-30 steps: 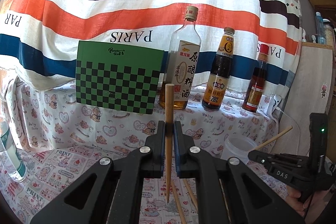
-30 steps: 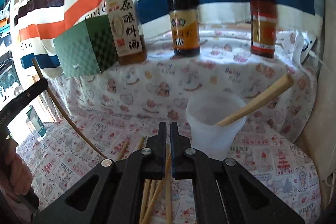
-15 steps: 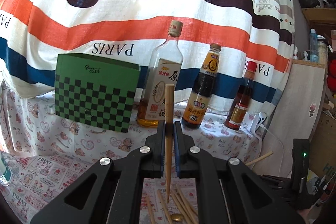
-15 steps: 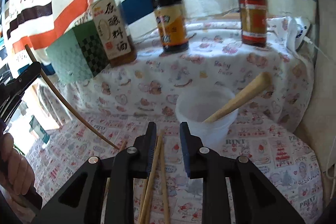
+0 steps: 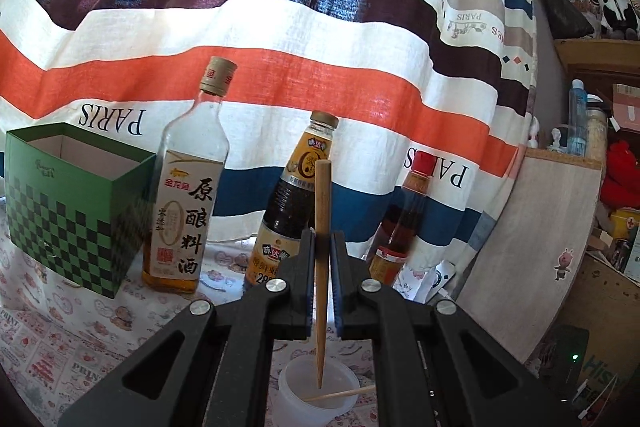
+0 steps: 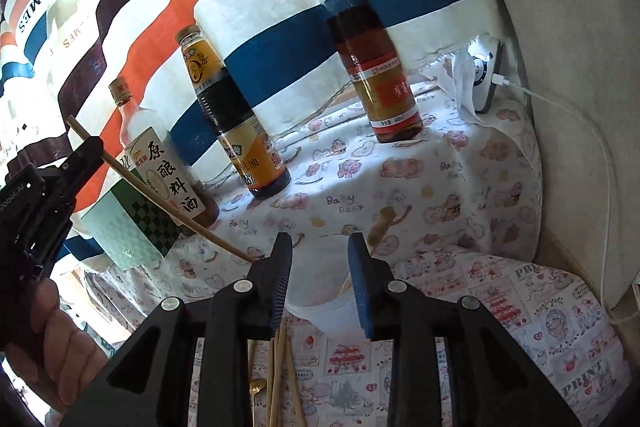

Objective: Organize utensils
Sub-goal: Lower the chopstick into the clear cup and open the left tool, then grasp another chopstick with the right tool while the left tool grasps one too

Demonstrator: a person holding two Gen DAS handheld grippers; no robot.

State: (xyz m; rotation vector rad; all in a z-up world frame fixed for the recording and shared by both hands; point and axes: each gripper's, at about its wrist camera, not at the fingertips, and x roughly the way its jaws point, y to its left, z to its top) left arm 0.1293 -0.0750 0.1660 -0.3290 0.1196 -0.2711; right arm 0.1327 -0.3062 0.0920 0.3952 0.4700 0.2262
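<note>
The left gripper (image 5: pixel 322 279) is clamping a chopstick (image 5: pixel 321 267) between its jaws, holding it upright with the thick end up and the thin tip pointing down over the mouth of a cup (image 5: pixel 320 393). The tip is hanging just above the cup's opening, by the look of the left wrist view; whether it is inside the rim I cannot tell. A second chopstick (image 5: pixel 344 394) is already lying across the inside of the cup, its end sticking out to the right.

The right gripper (image 6: pixel 318 275) is standing with its jaws wide apart and nothing between them. It is facing the same cup (image 6: pixel 320 291), which is showing through the gap between the fingers, with the thick end of a chopstick (image 6: pixel 380 225) leaning out of it to the right. Below the right gripper, more chopsticks (image 6: pixel 282 379) and a small gold spoon (image 6: pixel 256 385) are lying on the tablecloth (image 6: pixel 540 327). At the left edge of that view the left gripper (image 6: pixel 86 153) is gripping its chopstick (image 6: pixel 160 203) at a slant, the person's hand (image 6: pixel 60 343) below it.

Behind, three bottles are standing in a row on a raised ledge: a clear one (image 5: pixel 186 187), a dark one (image 5: pixel 290 211) and a red-capped one (image 5: pixel 404 219). A green checked box (image 5: pixel 76 211) is sitting just left of them, open at the top.
</note>
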